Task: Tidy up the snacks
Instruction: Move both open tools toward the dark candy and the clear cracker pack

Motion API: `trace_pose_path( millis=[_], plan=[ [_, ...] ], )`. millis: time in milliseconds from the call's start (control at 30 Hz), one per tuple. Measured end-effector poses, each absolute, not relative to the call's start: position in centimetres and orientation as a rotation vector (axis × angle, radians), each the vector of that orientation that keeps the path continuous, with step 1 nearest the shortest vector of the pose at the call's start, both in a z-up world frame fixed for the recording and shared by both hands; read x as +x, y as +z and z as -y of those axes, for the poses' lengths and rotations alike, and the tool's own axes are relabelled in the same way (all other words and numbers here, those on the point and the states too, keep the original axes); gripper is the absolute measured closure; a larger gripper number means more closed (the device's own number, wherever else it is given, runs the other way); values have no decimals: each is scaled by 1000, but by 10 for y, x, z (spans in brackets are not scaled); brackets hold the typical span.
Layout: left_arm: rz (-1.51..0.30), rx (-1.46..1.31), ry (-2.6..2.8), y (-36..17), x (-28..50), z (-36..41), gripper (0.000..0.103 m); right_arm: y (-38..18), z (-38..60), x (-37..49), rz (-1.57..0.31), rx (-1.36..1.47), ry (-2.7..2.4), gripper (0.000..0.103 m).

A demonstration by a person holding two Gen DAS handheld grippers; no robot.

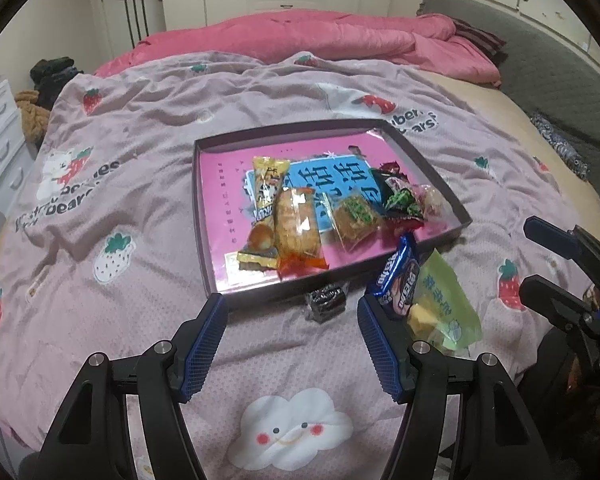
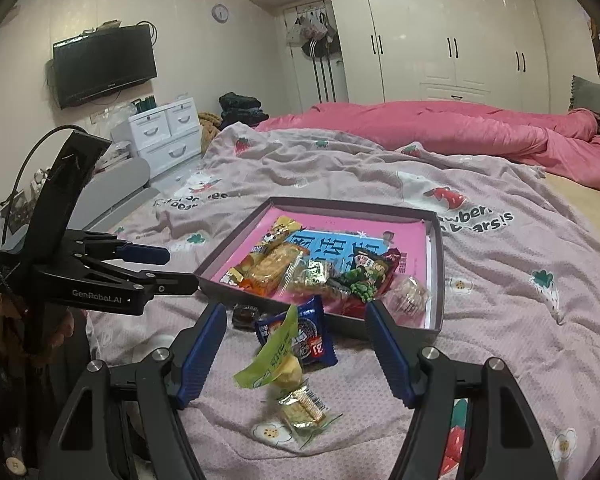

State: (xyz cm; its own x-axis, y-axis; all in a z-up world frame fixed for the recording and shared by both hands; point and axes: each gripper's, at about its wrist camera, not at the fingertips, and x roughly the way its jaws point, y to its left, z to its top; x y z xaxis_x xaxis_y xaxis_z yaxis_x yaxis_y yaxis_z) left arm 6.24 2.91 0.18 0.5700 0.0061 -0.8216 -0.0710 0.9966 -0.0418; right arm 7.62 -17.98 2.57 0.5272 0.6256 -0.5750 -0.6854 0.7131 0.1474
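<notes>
A shallow dark box (image 1: pixel 428 152) with a pink printed floor lay on the strawberry-print blanket (image 1: pixel 140 128) of a bed and served as the landmark. Inside it, toward its near wall, several wrapped snacks lay in a row: a yellow packet (image 1: pixel 266 188), an orange-ended pastry packet (image 1: pixel 298 228), a clear packet with a green label (image 1: pixel 356 216), a dark green packet (image 1: pixel 400 200) and a clear wrapped sweet (image 1: pixel 434 202).

Left wrist view: the left claw (image 1: pixel 292 344) stood apart and empty before the box's near wall, with a small dark wrapped piece (image 1: pixel 325 302) on the blanket between its fingers and the box. A blue biscuit packet (image 1: pixel 396 280) leaned at the box's near right corner, and a pale green packet (image 1: pixel 446 304) lay just beside it. The right claw (image 1: pixel 540 258) showed at the right edge, to the right of the box.

Right wrist view: the right claw (image 2: pixel 294 350) stood apart and empty, with the blue biscuit packet (image 2: pixel 308 332) and the pale green packet (image 2: pixel 276 354) on the blanket between its fingers, outside the box (image 2: pixel 436 264). Only this view showed a small clear packet with a gold label (image 2: pixel 304 410) lying farther from the box, and the left claw (image 2: pixel 180 266) from the side, reaching toward the box's near left corner. It also showed a wall-mounted television (image 2: pixel 104 66), a white drawer unit (image 2: pixel 168 132) and a wardrobe (image 2: pixel 452 40) beyond the box, and a pink quilt (image 2: pixel 440 124).
</notes>
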Motion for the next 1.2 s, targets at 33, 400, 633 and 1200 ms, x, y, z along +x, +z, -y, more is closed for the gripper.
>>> trace_pose_path(
  millis=[33,400,633,1200],
  plan=[
    [-965,-71,44,2,62,-28,34,26,180,76,-645,-102,785,32],
    [-988,-67,33,-7,58,-20,34,17,172,72,-692,-146,805,32],
    [-1004,-81,19,-13,60,-19,29,6,162,70,-728,-195,815,32],
    [-1080,-91,7,-42,70,-23,29,-35,131,76,-829,-353,812,32]
  ],
)
